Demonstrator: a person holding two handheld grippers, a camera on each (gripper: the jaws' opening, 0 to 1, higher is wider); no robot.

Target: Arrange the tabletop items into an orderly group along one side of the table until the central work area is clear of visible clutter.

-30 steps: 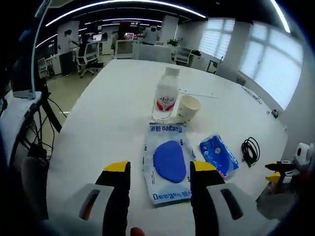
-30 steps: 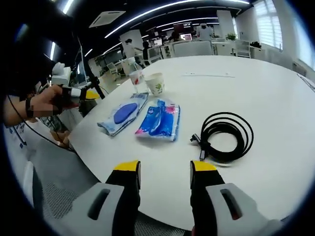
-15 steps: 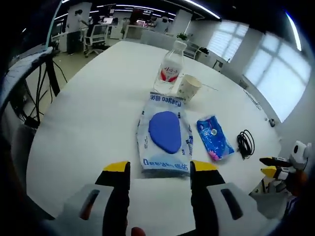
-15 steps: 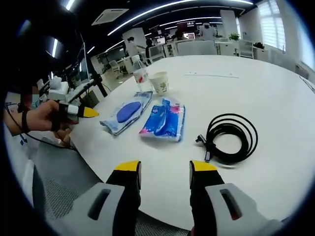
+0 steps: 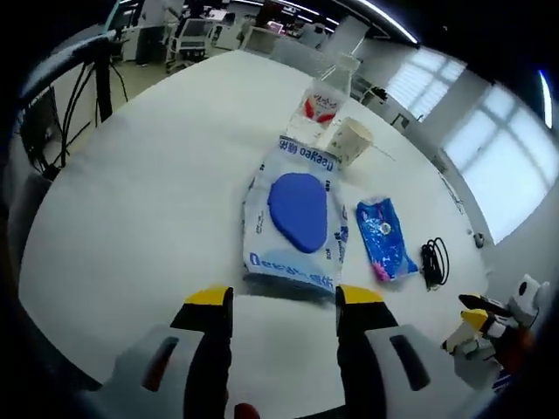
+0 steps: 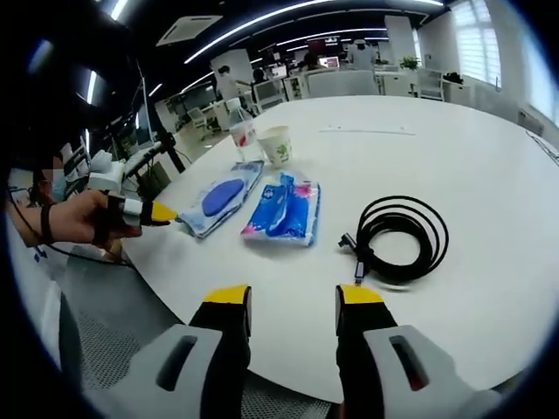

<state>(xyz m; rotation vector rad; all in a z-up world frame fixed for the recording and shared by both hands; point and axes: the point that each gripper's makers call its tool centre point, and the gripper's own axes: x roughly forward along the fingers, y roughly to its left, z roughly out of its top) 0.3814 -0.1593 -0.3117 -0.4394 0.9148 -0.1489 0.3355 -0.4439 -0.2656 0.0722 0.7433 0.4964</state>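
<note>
Left gripper (image 5: 284, 301): jaws apart, empty, at the desk (image 5: 131, 192) edge just short of the wipes pack (image 5: 295, 214), printed "Deeyen". Beyond it: bottle (image 5: 325, 92), red label, and paper cup (image 5: 352, 140); blue pouch (image 5: 382, 248) beside. Right gripper (image 6: 284, 301): jaws apart, empty; its view gives the coiled black cable (image 6: 400, 240) plainly, near the desk edge.

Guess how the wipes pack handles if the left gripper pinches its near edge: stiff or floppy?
Probably floppy: the wipes pack is a soft film pouch lying flat, so a pinch by the left gripper may lift only the edge and let it sag. The glossy film looks slippery. It looks full, so likely heavy for its size.
</note>
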